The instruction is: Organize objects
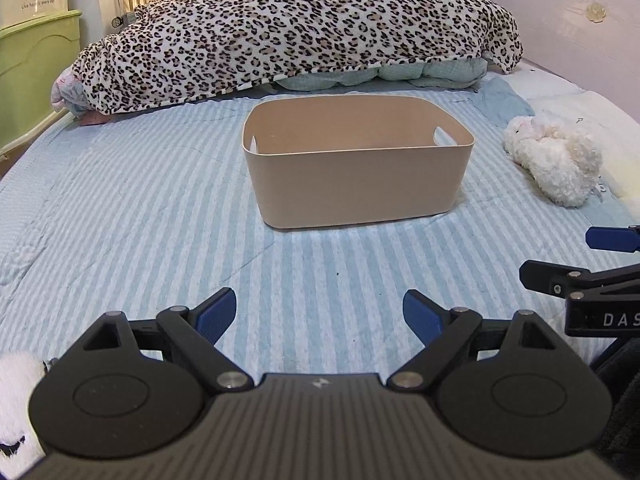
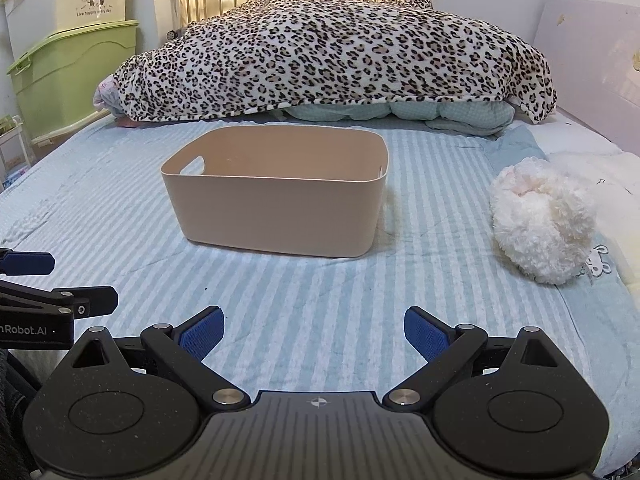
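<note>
A beige plastic bin (image 1: 356, 184) with cut-out handles stands empty on the striped bed sheet; it also shows in the right wrist view (image 2: 276, 212). A fluffy white plush toy (image 1: 556, 160) lies to the right of the bin, also in the right wrist view (image 2: 540, 220). My left gripper (image 1: 320, 316) is open and empty, well short of the bin. My right gripper (image 2: 314, 332) is open and empty, beside the left one. Another white plush (image 1: 16, 404) with black marks shows at the left wrist view's lower left edge.
A leopard-print blanket (image 1: 296, 28) is heaped over bedding behind the bin. Green and white storage boxes (image 2: 68, 72) stand left of the bed. A pale headboard (image 2: 592, 60) and a white pillow (image 2: 600, 176) are on the right.
</note>
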Action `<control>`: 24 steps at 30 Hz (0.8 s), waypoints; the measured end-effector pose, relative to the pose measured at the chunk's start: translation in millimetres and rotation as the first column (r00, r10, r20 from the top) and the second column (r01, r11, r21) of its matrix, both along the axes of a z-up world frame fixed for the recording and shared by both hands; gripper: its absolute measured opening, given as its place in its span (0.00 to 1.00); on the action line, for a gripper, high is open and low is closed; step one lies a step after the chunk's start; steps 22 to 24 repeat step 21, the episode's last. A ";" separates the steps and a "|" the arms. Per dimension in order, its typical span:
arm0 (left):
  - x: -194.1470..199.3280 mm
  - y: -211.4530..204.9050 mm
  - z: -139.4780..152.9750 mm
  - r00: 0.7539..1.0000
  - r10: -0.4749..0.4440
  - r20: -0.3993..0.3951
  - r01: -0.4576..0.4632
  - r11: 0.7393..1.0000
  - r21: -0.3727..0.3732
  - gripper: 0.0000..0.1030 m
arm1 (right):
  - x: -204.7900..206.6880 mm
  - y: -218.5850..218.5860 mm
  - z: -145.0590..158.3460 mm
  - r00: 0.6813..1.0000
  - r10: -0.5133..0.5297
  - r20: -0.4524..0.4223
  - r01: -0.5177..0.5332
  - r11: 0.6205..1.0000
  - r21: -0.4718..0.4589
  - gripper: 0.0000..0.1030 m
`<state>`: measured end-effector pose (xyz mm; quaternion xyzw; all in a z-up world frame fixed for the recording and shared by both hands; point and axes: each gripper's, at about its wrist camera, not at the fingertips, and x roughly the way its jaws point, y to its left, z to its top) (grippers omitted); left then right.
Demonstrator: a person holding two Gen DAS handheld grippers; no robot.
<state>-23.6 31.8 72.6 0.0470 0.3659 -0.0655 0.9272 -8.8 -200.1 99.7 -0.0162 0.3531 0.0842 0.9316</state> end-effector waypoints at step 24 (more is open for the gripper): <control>-2.8 -2.7 -2.9 1.000 0.011 -0.007 -0.011 1.000 0.017 0.88 | 0.7 -2.8 -3.3 1.000 -0.004 -0.021 0.004 1.000 -0.005 0.95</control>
